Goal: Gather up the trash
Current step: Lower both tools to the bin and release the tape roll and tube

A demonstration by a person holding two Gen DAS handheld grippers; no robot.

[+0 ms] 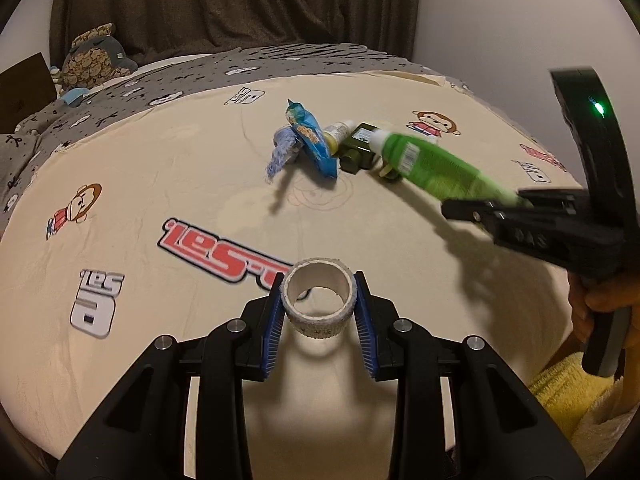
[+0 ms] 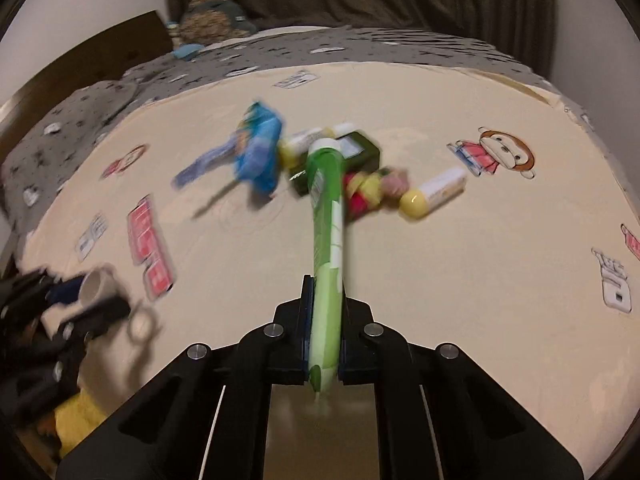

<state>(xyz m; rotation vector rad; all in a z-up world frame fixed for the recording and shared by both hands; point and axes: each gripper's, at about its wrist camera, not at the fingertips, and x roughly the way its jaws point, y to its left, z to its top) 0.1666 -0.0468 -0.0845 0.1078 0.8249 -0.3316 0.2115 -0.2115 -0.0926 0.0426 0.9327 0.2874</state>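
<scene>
My left gripper (image 1: 319, 304) is shut on a white tape roll (image 1: 319, 304) and holds it above the cream bedsheet (image 1: 180, 160). My right gripper (image 2: 325, 320) is shut on a flat green tube (image 2: 326, 240), held above the sheet; both show in the left wrist view, the gripper (image 1: 480, 210) at right with the tube (image 1: 436, 168). A trash pile lies mid-bed: blue snack bag (image 1: 310, 136), bluish cloth (image 1: 282, 150), dark green bottle (image 1: 358, 148), yellow-capped white bottle (image 1: 338, 132). The right wrist view, blurred, adds a red-yellow wrapper (image 2: 364, 192) and another yellow-capped bottle (image 2: 434, 192).
A grey patterned blanket (image 1: 120, 96) and a plush toy (image 1: 94, 58) lie at the bed's far side, with a dark curtain (image 1: 240, 4) behind. A yellow towel (image 1: 568, 392) sits off the bed's near right edge. A brown headboard (image 2: 88, 64) stands far left.
</scene>
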